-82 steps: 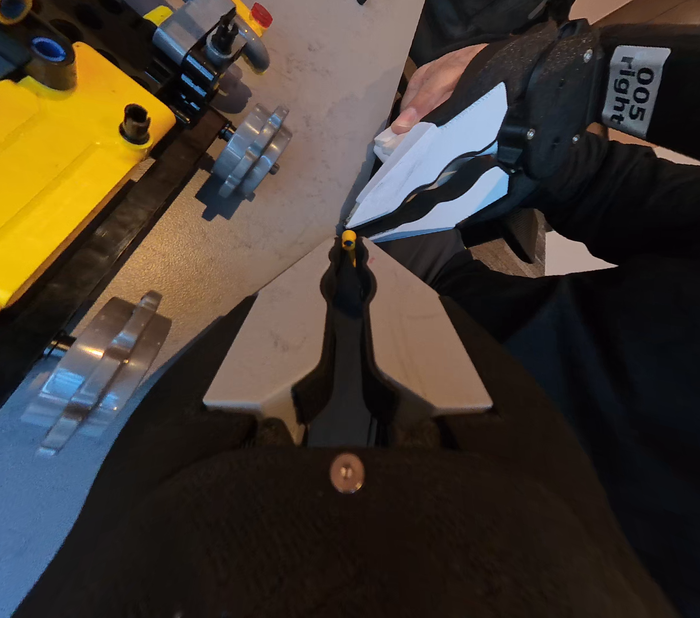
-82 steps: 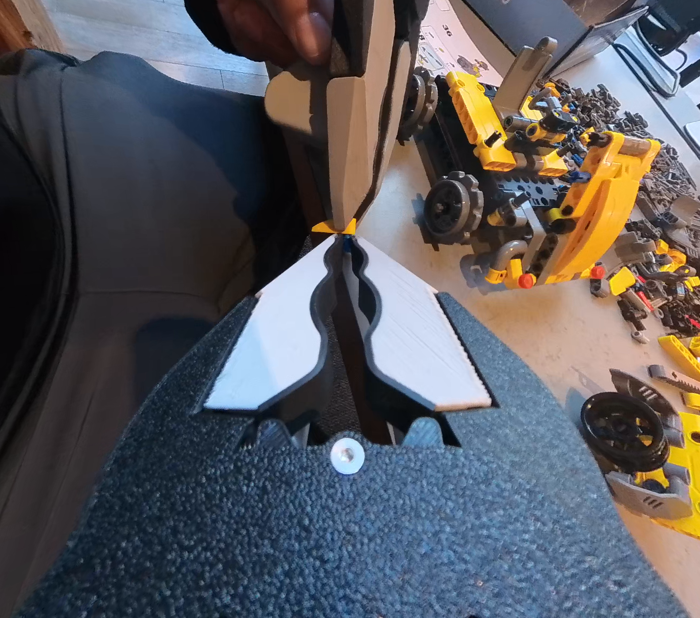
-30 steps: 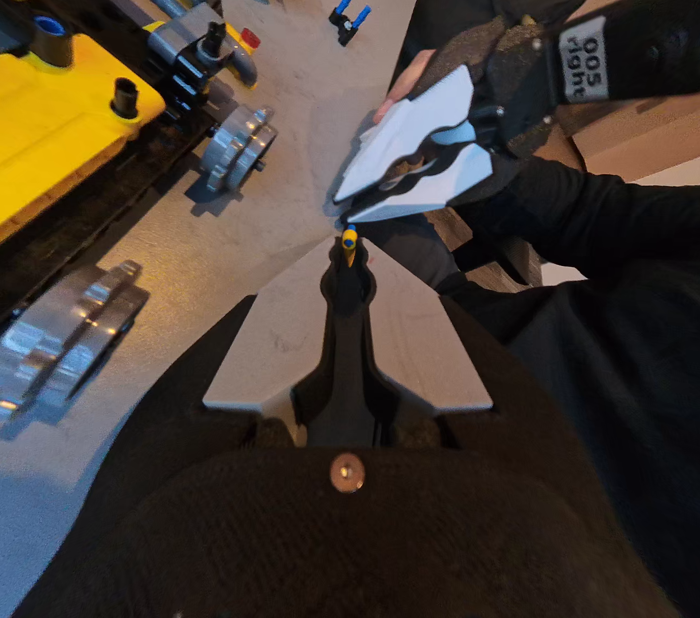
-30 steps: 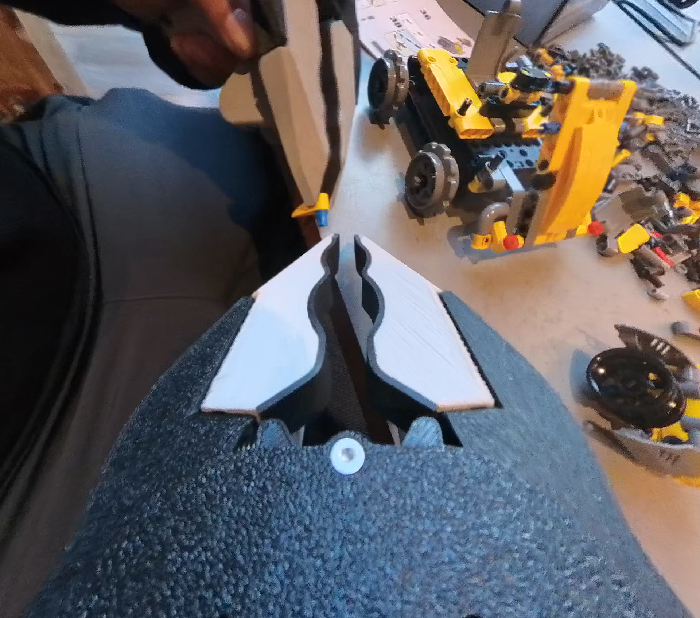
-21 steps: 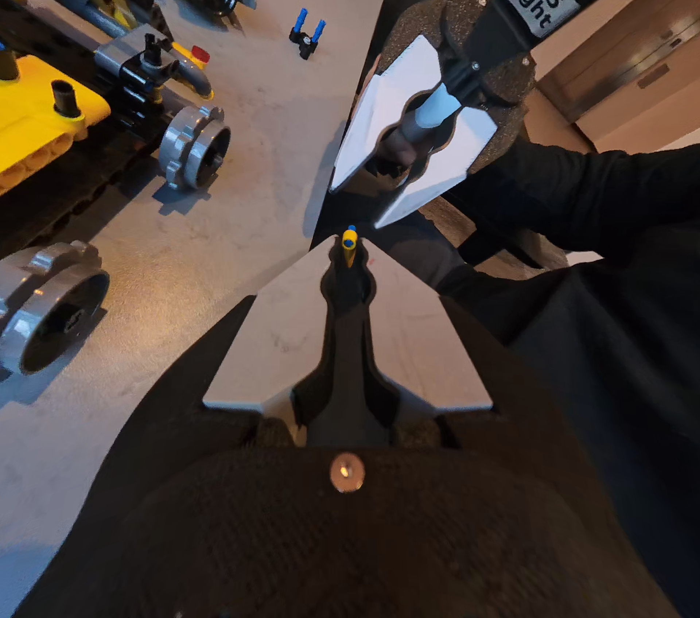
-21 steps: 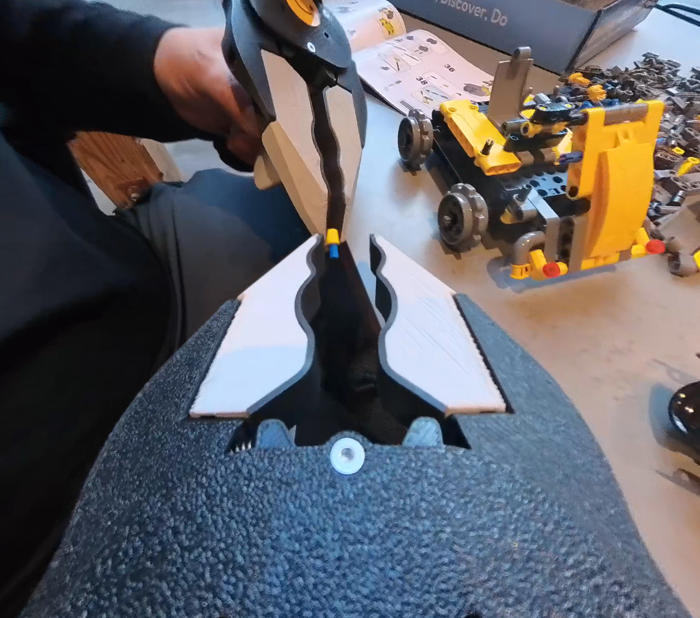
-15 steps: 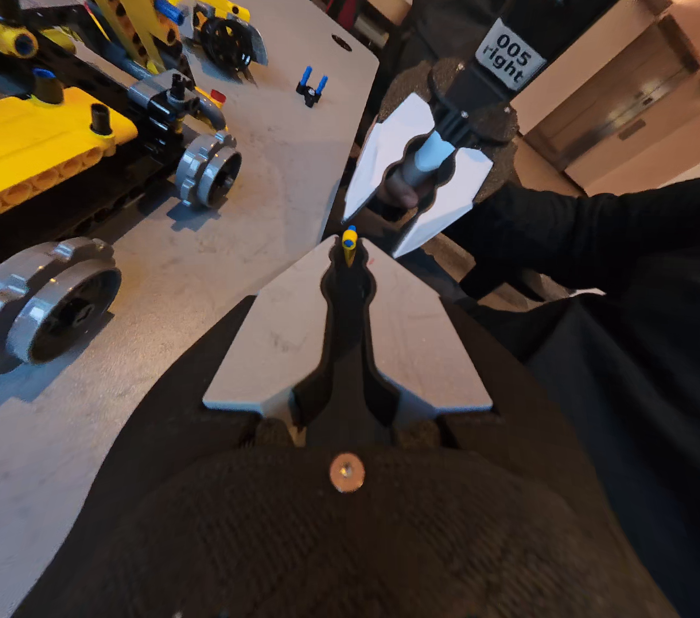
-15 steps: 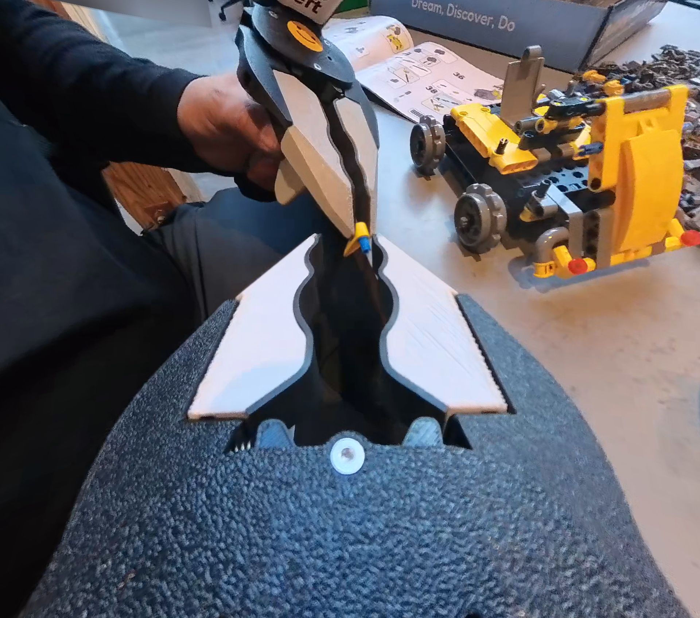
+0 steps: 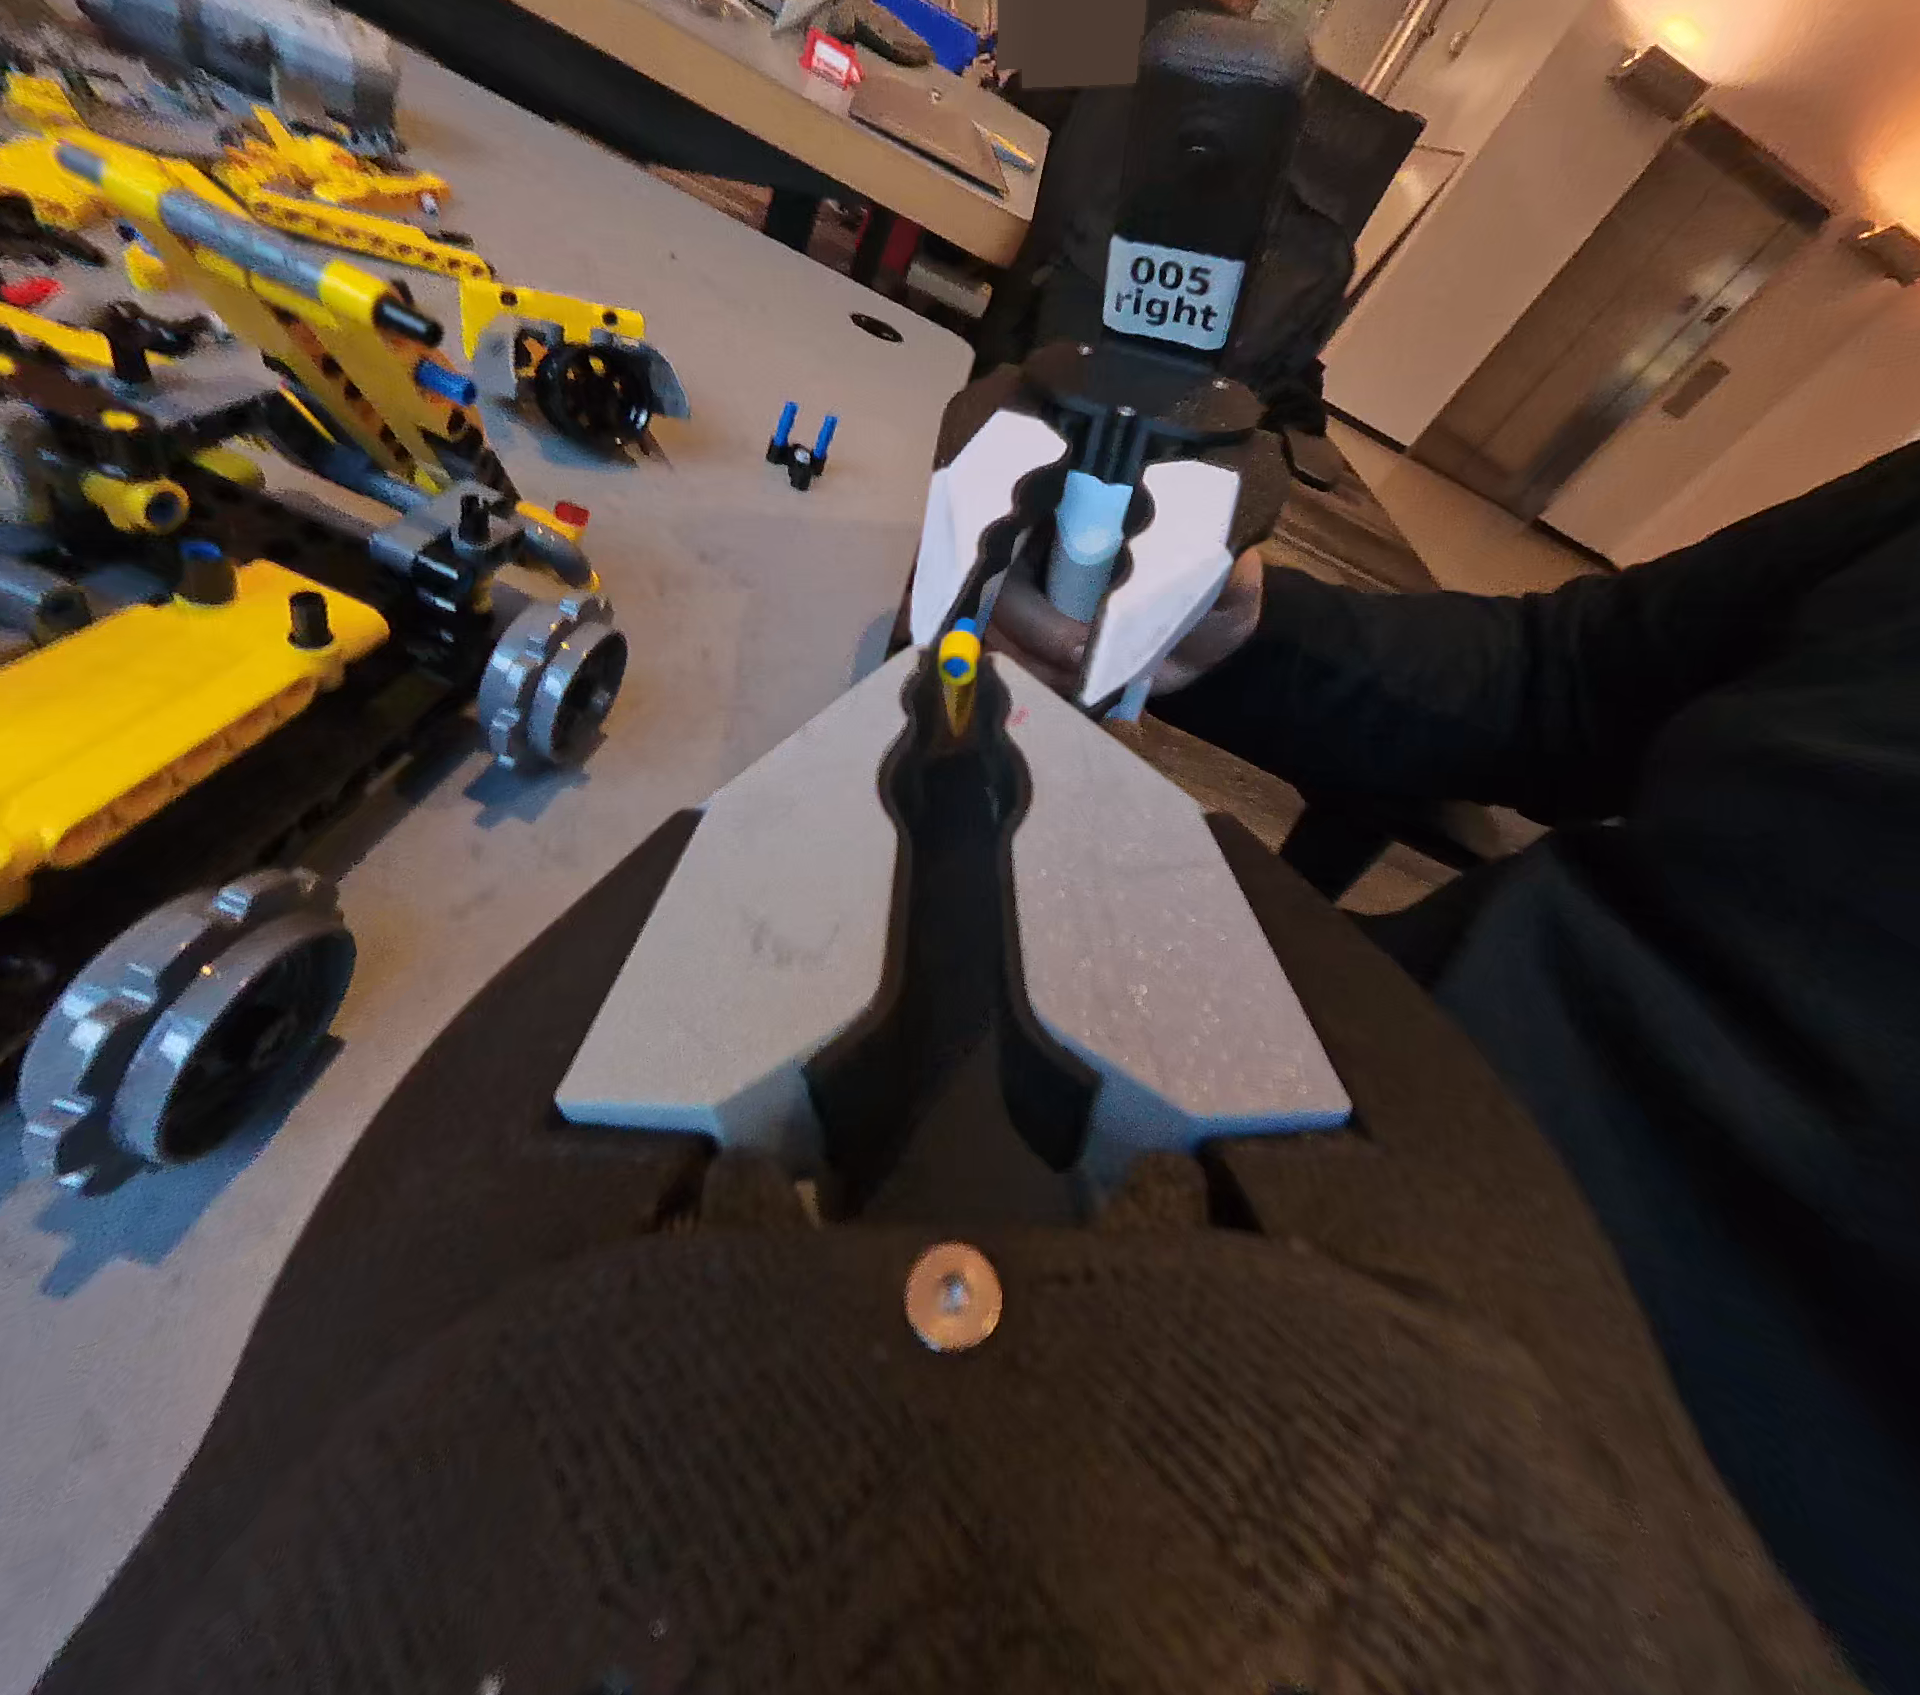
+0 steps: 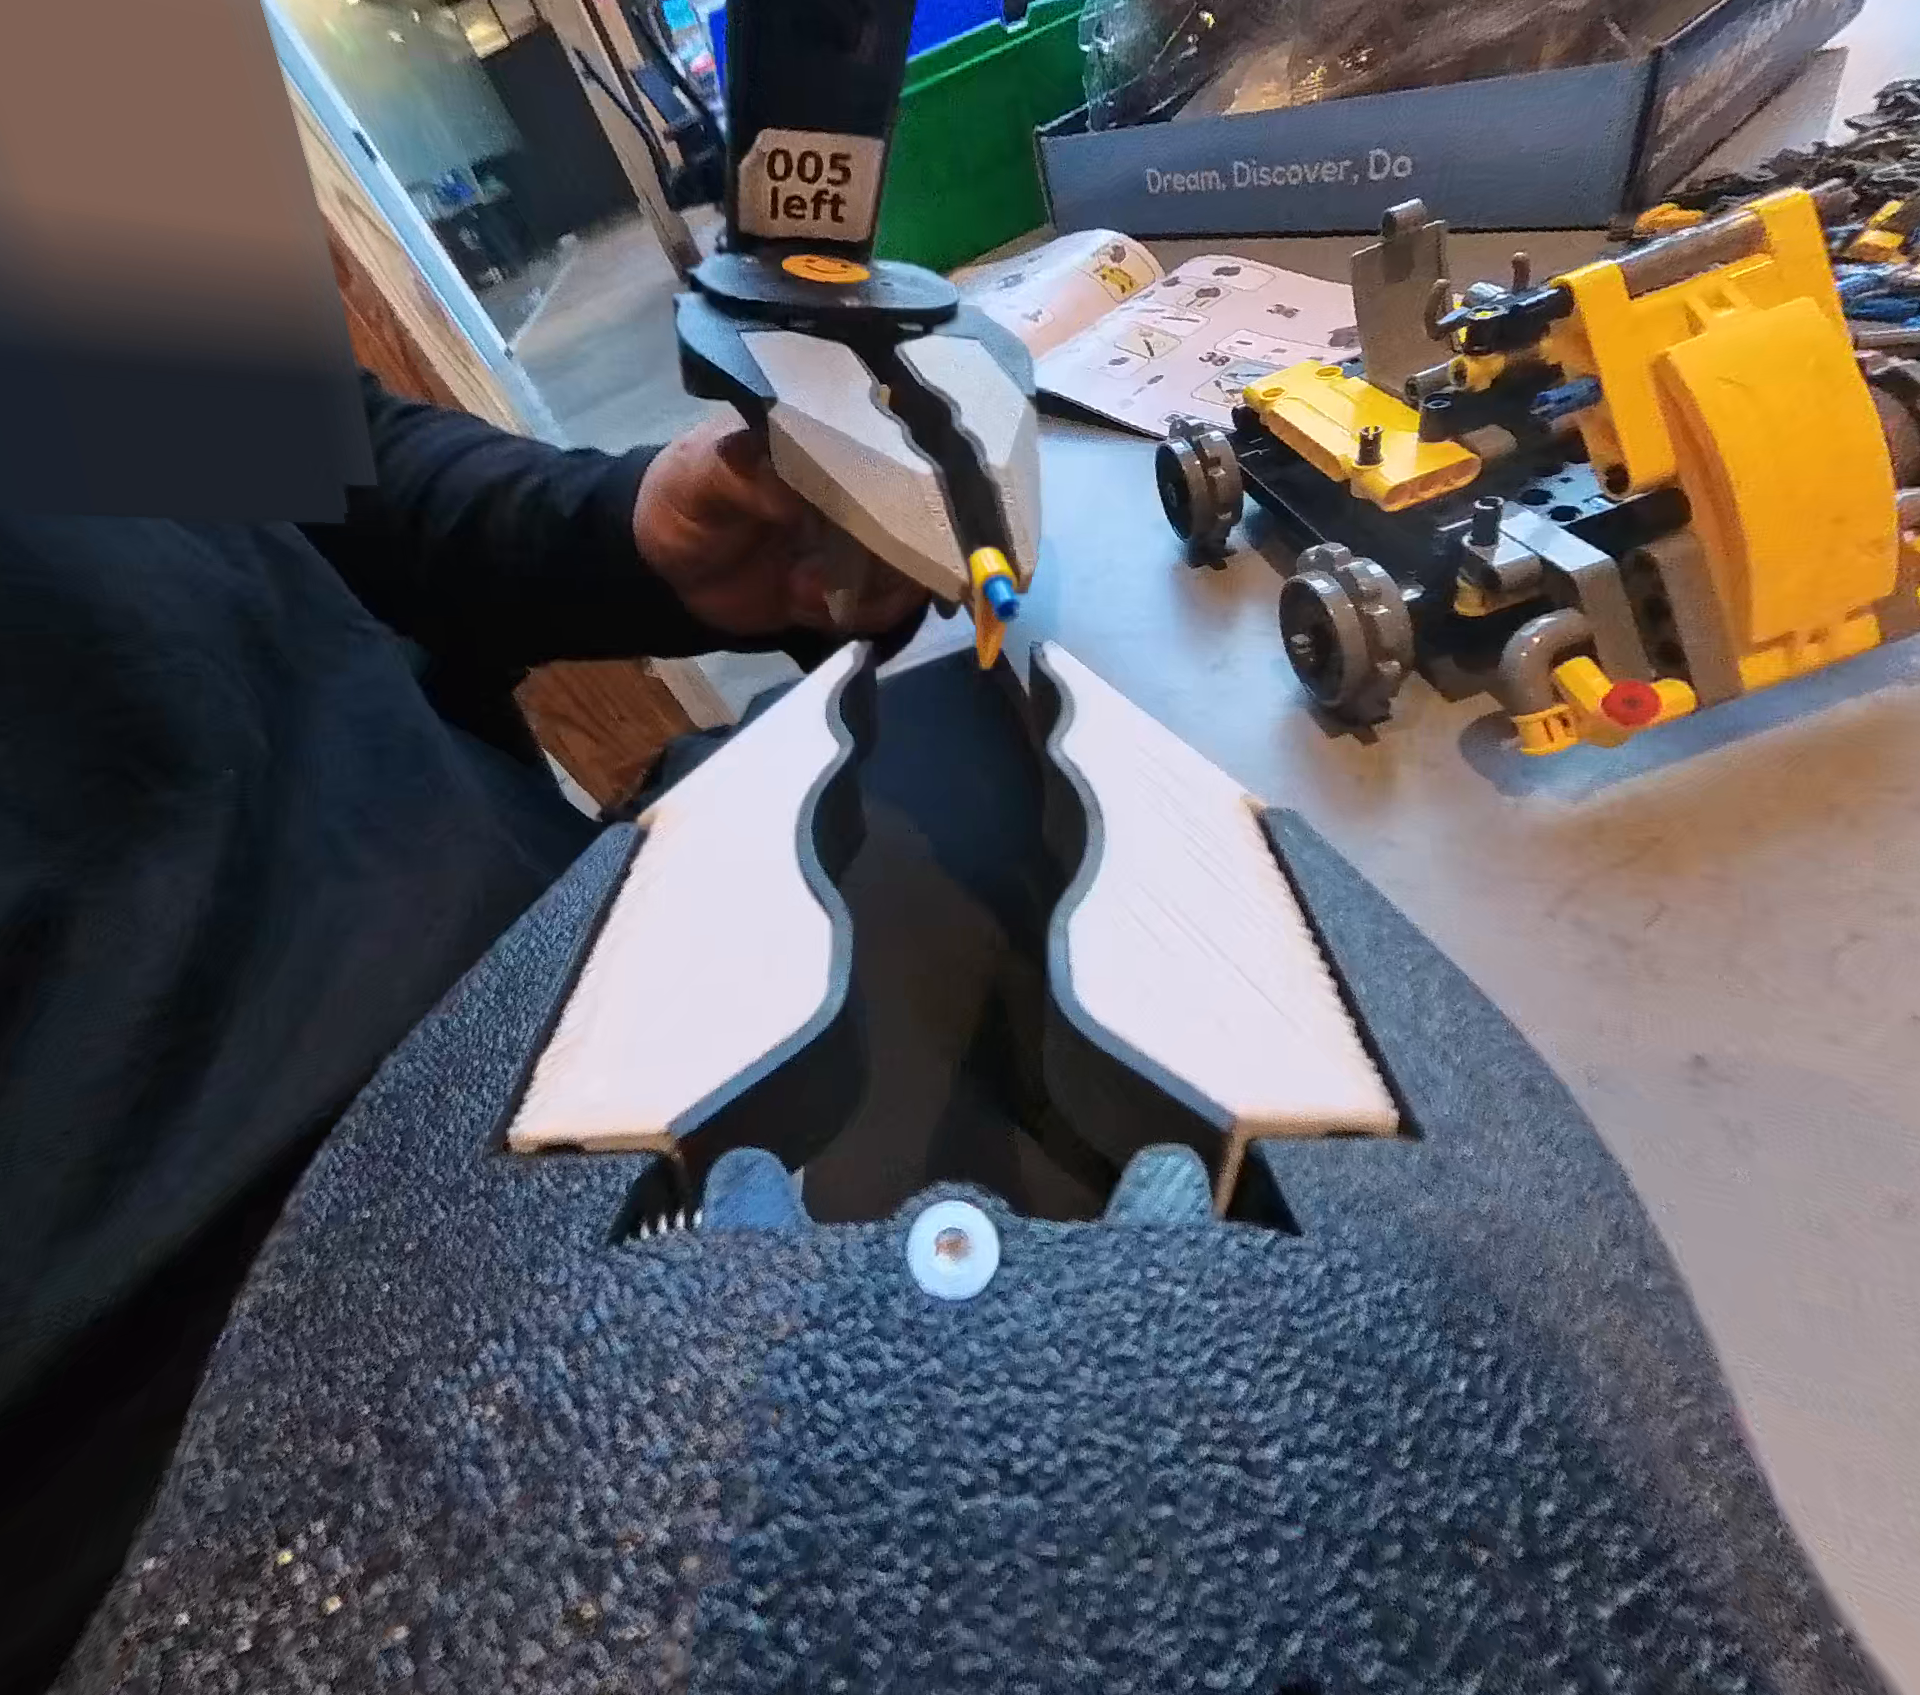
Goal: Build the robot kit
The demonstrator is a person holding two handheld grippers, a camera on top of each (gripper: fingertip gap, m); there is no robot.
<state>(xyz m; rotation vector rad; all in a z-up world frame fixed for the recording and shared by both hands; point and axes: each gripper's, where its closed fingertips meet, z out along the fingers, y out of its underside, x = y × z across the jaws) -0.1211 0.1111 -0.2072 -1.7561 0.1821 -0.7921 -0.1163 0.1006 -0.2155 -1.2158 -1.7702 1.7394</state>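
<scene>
The toy vehicle stands on the table, a booklet behind it, seemingly before a box.

- Dim indoor light; warm wall lamp glows upper right, flaring the wall beside it.
- Soft shadows fall left of the yellow model's wheels.
- Fisheye bending at edges; clutter behind the model blurred.

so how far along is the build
Done: the yellow vehicle has its frame and grey wheels on. In hand: the left gripper is shut on a small yellow-and-blue piece, facing the open, empty right gripper. Left: loose parts lie unattached on the table.
</scene>
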